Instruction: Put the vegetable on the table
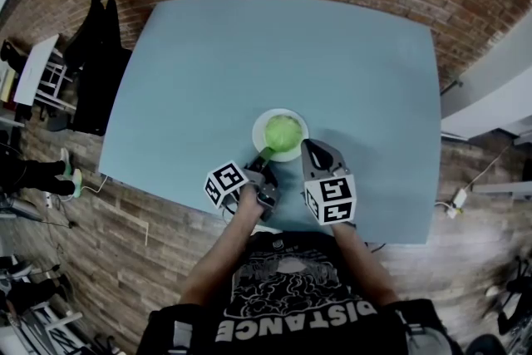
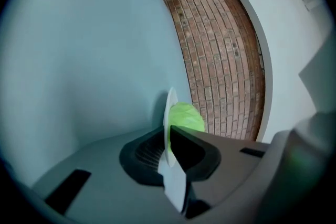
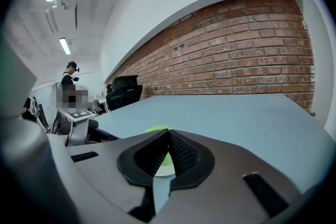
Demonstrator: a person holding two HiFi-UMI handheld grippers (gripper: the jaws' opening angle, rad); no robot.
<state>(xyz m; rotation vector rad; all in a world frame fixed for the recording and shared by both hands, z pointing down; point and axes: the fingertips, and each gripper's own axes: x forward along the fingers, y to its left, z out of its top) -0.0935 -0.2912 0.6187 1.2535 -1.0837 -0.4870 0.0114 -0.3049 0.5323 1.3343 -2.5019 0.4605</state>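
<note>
The vegetable (image 1: 283, 131), a round green head with no clear long axis or facing, sits on the white plate (image 1: 295, 154) at the near middle of the counter (image 1: 208, 71). The left gripper (image 1: 264, 158) clamps the plate's near-left rim. The right gripper (image 1: 307, 144) hovers near-right with its jaws pressed together on nothing, so it likely must open wide to take the head.

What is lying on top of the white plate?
A green leafy vegetable sits on the plate, covering its middle; the left tongs grip its rim. Under the vegetable is hidden.
</note>
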